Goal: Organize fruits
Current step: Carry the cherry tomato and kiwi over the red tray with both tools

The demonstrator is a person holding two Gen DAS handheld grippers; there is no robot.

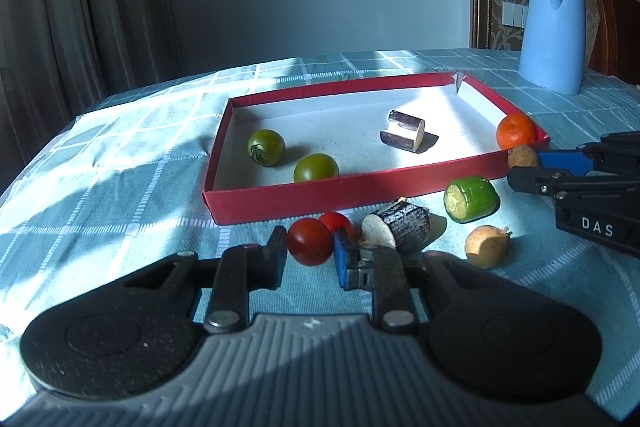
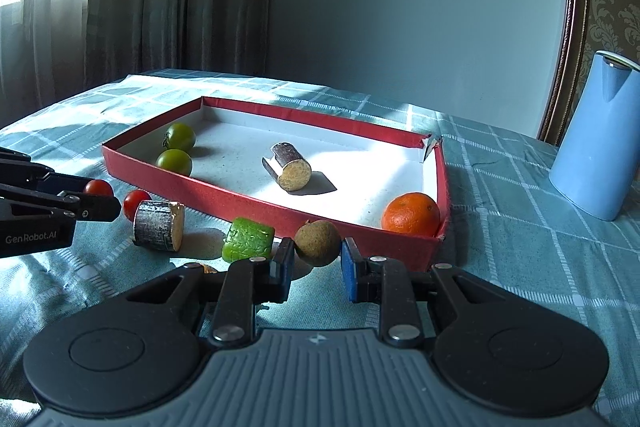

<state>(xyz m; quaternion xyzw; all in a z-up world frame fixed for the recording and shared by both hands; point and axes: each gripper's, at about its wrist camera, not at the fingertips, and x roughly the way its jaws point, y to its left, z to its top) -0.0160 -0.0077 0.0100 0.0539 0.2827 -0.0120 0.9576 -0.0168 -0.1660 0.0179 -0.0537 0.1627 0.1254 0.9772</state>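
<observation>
My left gripper (image 1: 310, 245) is shut on a red cherry tomato (image 1: 309, 241), just above the cloth in front of the red tray (image 1: 360, 191). A second red tomato (image 1: 335, 222) lies right behind it. My right gripper (image 2: 318, 251) is shut on a brown round fruit (image 2: 318, 242) near the tray's front right corner. In the tray (image 2: 248, 205) lie two green tomatoes (image 2: 181, 137) (image 2: 174, 163), a sugarcane piece (image 2: 289, 166) and an orange (image 2: 410, 213). A dark sugarcane piece (image 1: 398, 227), a green cut piece (image 1: 472, 199) and a second brown fruit (image 1: 487, 246) rest on the cloth.
A blue jug (image 1: 552, 33) stands on the checked tablecloth (image 1: 120, 167) behind the tray at the right. Curtains hang beyond the table's far left edge. A wooden chair back (image 1: 616, 27) shows at the far right.
</observation>
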